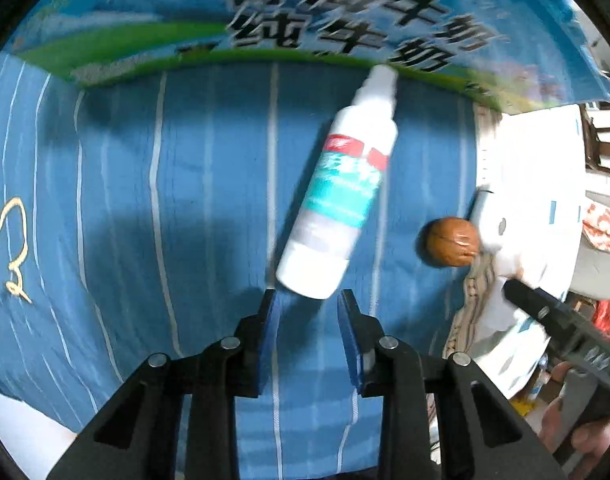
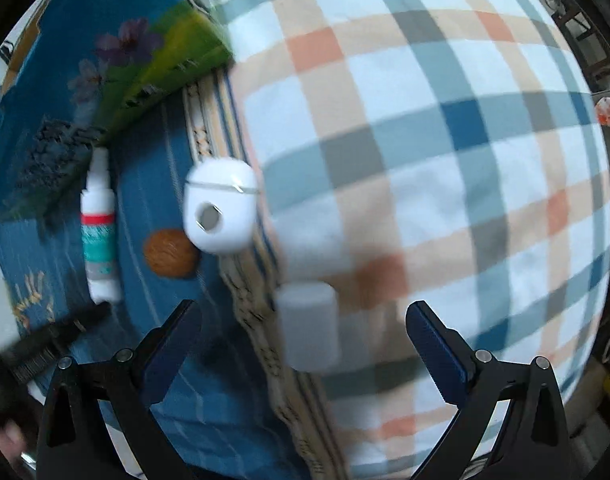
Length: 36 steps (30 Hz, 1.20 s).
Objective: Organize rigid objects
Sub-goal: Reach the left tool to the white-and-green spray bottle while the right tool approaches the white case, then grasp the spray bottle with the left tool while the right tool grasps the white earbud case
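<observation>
A white spray bottle (image 1: 339,196) with a red and teal label lies on the blue striped cloth (image 1: 145,200), just ahead of my left gripper (image 1: 311,300), which is open and empty. A brown walnut (image 1: 451,247) lies to its right. In the right wrist view the bottle (image 2: 99,228) and walnut (image 2: 171,254) lie at the left, next to a white earbud case (image 2: 221,210). A white cylinder (image 2: 309,326) lies on the plaid cloth between the wide-open fingers of my right gripper (image 2: 305,320). The right gripper also shows in the left wrist view (image 1: 545,312).
A blue milk carton box (image 1: 305,20) with black characters stands behind the bottle. The plaid quilt (image 2: 425,160) fills the right side. A patterned woven mat edge (image 2: 241,280) runs between the blue cloth and the quilt.
</observation>
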Each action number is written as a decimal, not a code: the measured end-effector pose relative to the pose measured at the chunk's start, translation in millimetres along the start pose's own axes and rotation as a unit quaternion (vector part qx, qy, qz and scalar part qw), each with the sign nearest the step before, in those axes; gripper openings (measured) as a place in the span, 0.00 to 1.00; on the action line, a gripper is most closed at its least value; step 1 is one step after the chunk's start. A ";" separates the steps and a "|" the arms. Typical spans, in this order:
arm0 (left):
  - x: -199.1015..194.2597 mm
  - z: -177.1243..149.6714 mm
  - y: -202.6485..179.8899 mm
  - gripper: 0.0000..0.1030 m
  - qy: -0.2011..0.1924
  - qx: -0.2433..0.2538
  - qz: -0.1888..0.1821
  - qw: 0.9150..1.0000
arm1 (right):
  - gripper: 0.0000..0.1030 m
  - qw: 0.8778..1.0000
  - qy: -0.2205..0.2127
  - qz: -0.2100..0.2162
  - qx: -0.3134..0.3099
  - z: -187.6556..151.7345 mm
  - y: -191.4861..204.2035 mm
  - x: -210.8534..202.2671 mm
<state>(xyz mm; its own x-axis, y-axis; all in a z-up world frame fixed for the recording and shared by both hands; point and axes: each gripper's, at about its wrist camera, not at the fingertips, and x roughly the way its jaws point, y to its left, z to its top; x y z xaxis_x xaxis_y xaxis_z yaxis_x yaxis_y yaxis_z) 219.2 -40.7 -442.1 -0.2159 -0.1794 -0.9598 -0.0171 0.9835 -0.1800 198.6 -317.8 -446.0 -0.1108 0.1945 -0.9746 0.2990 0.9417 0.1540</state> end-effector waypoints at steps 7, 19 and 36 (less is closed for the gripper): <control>-6.4 25.8 -14.8 0.41 -0.029 0.021 0.025 0.999 | 0.81 0.999 -0.003 0.037 0.024 36.3 30.7 8.9; 8.2 -4.1 -29.7 0.33 -0.030 0.000 0.033 0.999 | 0.46 0.998 0.029 -0.026 -0.050 23.0 51.8 23.6; -10.6 -27.0 -63.5 0.29 -0.068 0.004 0.004 0.998 | 0.46 0.990 0.021 -0.076 -0.120 -2.0 84.0 31.8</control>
<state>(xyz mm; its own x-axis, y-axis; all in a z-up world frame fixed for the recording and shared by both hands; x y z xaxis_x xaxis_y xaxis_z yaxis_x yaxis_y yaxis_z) 196.3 -100.7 -414.7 -0.0811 -0.1743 -0.9814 -0.0085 0.9847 -0.1742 218.2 -231.9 -463.8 -0.1780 0.0531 -0.9826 0.0439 0.9980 0.0460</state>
